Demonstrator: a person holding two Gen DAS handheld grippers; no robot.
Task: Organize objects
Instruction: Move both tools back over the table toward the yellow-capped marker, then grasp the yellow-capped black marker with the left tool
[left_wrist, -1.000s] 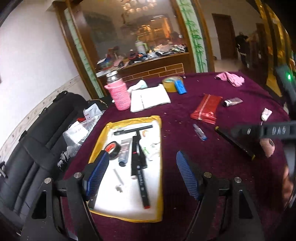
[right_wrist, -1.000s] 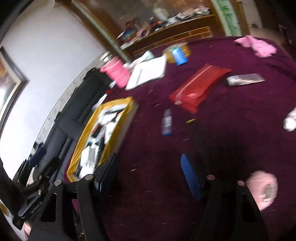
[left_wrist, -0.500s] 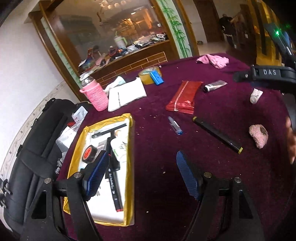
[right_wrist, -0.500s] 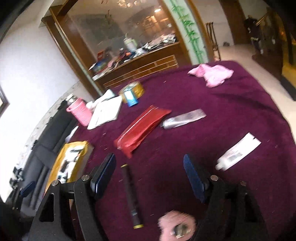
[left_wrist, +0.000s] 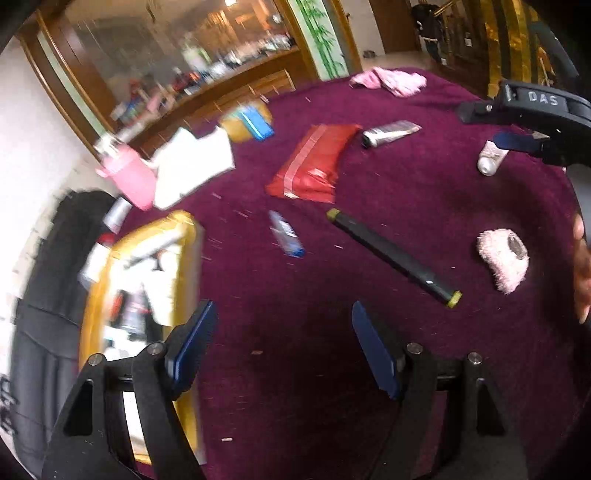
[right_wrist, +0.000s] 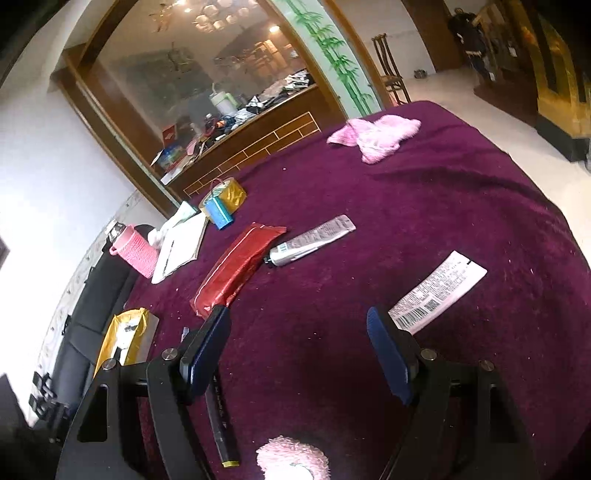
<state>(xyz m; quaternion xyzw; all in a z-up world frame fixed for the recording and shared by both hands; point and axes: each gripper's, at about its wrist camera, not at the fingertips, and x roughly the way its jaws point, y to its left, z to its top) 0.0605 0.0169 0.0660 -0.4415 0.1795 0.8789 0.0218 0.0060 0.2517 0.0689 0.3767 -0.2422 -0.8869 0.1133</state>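
Observation:
My left gripper (left_wrist: 284, 332) hangs open over bare purple cloth, nothing between its fingers. Ahead of it lie a black marker (left_wrist: 391, 254), a small blue tube (left_wrist: 286, 234) and a fluffy pink item (left_wrist: 502, 258). The yellow-rimmed tray (left_wrist: 184, 236) with pens in it sits at the left. My right gripper (right_wrist: 297, 332) is open and empty too. A white tube (right_wrist: 439, 291) lies just beyond its right finger, and the marker (right_wrist: 221, 424) and the pink item (right_wrist: 291, 458) lie below it. One of its pads (left_wrist: 513, 142) shows above the white tube (left_wrist: 489, 158).
A red pouch (right_wrist: 236, 269), a silver tube (right_wrist: 310, 240), a notebook (right_wrist: 181, 247), a pink bottle (right_wrist: 136, 251), a gold tape roll (right_wrist: 229, 194) and a pink cloth (right_wrist: 376, 136) lie farther back. A black bag (left_wrist: 44, 295) sits off the table's left edge. A hand (left_wrist: 581, 269) shows at the right.
Both grippers swung right, away from the tray. The marker and pink item now lie nearer the left gripper; the white tube has come up beside the right gripper's finger.

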